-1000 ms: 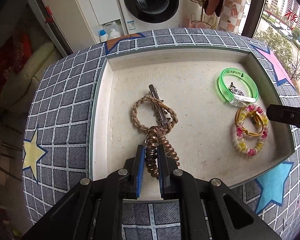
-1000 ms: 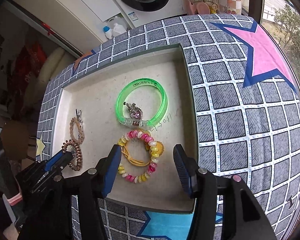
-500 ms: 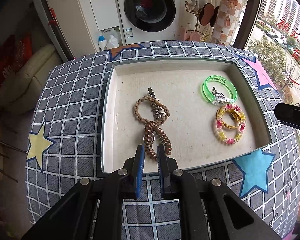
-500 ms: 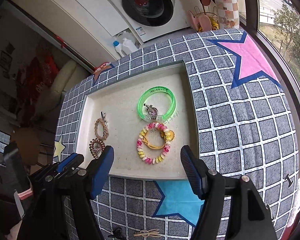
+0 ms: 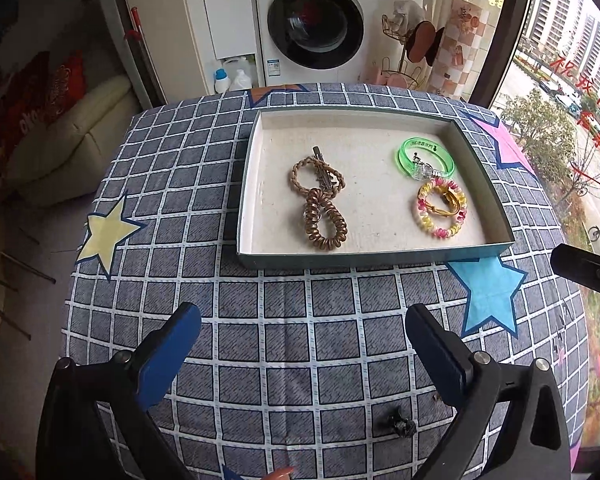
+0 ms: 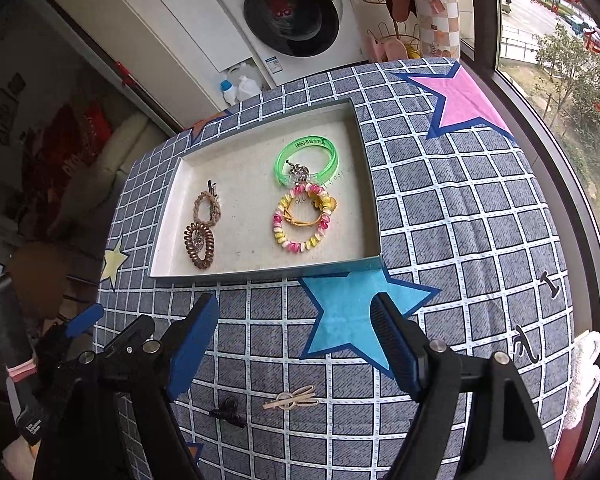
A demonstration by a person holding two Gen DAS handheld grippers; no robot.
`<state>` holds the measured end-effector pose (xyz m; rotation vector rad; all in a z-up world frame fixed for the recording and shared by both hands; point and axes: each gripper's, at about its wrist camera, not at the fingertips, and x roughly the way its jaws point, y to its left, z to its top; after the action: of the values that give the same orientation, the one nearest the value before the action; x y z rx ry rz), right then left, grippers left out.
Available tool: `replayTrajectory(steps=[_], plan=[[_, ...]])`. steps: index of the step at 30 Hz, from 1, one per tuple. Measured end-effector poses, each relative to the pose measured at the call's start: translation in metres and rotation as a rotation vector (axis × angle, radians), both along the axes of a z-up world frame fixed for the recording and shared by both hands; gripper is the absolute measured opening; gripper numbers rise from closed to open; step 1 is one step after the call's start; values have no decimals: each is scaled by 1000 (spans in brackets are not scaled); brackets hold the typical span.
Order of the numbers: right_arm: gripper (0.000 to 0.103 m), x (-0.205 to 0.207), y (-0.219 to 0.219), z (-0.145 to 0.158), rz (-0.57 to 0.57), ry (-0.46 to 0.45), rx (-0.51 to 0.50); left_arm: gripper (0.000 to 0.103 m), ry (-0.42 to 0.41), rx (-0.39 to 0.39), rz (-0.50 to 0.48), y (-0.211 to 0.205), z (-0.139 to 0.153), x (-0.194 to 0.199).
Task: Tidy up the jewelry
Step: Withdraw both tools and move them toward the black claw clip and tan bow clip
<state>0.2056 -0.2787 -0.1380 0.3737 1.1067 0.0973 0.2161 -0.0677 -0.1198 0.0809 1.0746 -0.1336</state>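
Two grippers hang above a checked tablecloth (image 5: 284,320), clear of the shallow tray (image 5: 496,216) that holds the jewelry. Inside it, pieces lie in two groups, seemingly sorted by kind: a braided band (image 5: 300,172), a metal clip (image 5: 322,168) and a bronze coil tie (image 5: 322,220) toward one side, a green bangle (image 5: 444,156) and a beaded bracelet (image 5: 440,210) toward the other, with bare floor between. The left gripper (image 5: 302,354) is spreading its jaws wide with nothing between them; the right gripper (image 6: 296,340) is also opening, empty. Near the cloth's front edge, outside the tray's low wall, a gold hair clip (image 6: 294,400) and a small black clip (image 6: 228,410) wait, likely next. Open cloth around both leaves easy room to come down.
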Motion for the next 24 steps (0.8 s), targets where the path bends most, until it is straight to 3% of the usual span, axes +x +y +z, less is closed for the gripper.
replayTrajectory(steps=[6,16,24], plan=[[85,-29,4,2,-29,-4,-36,103,-7,12,7,8,4,-26],[87,-66,3,-1,-76,-11,-54,103,44,26,-13,12,-14,-58],[87,-90,3,-16,-79,42,-91,103,110,-25,-28,7,-30,-74]])
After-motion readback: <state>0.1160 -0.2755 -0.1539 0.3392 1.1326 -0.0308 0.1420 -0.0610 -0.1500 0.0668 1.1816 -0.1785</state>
